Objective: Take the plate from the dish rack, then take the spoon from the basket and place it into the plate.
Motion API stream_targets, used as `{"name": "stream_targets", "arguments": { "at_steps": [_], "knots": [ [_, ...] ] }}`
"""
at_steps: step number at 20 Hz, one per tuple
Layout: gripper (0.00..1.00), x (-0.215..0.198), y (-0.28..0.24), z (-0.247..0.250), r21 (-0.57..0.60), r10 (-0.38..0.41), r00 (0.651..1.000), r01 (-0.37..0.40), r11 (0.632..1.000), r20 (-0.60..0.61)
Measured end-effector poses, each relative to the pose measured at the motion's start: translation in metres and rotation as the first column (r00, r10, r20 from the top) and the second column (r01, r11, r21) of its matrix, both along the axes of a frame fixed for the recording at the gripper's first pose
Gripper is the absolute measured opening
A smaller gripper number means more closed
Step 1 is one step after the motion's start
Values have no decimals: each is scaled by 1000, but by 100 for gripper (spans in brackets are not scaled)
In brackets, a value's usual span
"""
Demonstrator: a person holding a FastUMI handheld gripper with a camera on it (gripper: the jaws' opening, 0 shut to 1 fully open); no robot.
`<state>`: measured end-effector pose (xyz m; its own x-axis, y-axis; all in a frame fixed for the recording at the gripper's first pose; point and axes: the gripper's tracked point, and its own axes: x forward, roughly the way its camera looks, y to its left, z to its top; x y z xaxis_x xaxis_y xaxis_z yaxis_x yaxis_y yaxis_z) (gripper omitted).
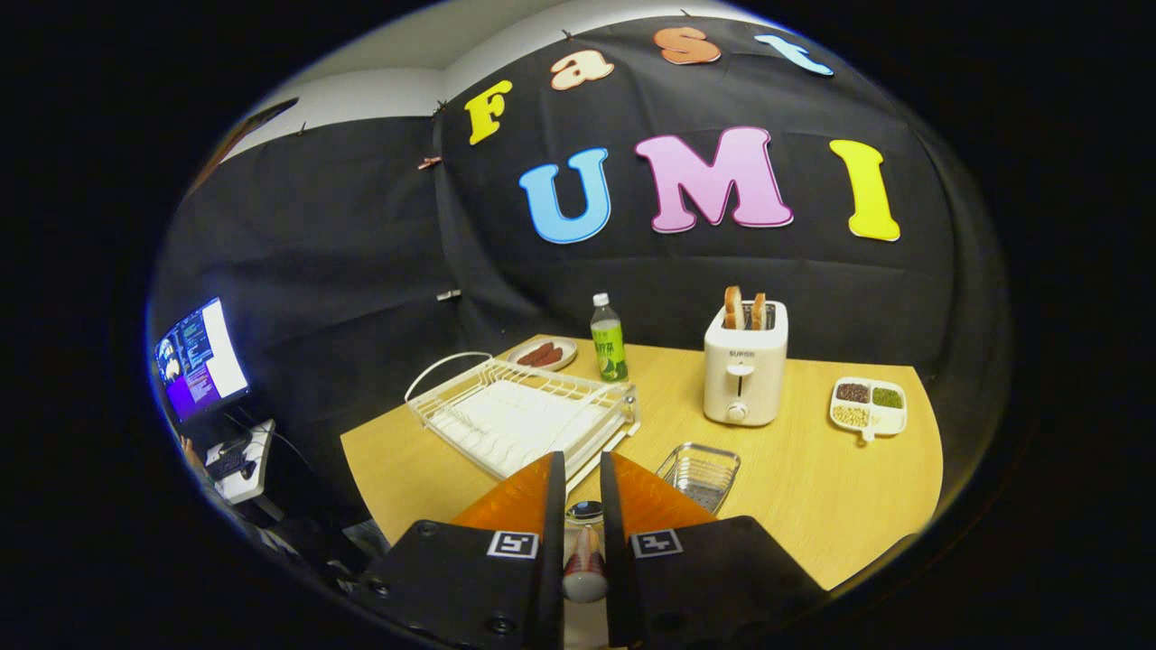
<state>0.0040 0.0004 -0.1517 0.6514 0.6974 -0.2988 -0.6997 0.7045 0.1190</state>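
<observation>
Spoon: metal spoon [585,542] with a white handle stands between the fingers of the tool [582,478], its bowl upward.
Tool: both fingers are pressed on the spoon and pinch it, above the wooden worktop [813,487].
Basket: small metal wire basket [700,471] lies just ahead, to the right.
Dish rack: white wire dish rack [519,415] lies beyond the fingers, to the left.
Behind: white toaster [745,375] with bread, green bottle [609,341], white divided dish [869,406] with grains.
</observation>
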Motion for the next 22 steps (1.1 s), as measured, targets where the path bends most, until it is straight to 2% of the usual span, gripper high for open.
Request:
{"name": "stream_targets", "arguments": {
  "at_steps": [3, 12, 18, 22],
  "knots": [
    [22, -14, 10, -39, -45, 33, 998, -35, 998, -62],
    [23, -16, 23, -86, -130, 64, 993, -76, 989, -99],
    [23, -28, 13, -110, -196, 84, 986, -111, 974, -143],
    [24, -25, 10, -108, -188, 69, 984, -99, 977, -164]
  ]
}}
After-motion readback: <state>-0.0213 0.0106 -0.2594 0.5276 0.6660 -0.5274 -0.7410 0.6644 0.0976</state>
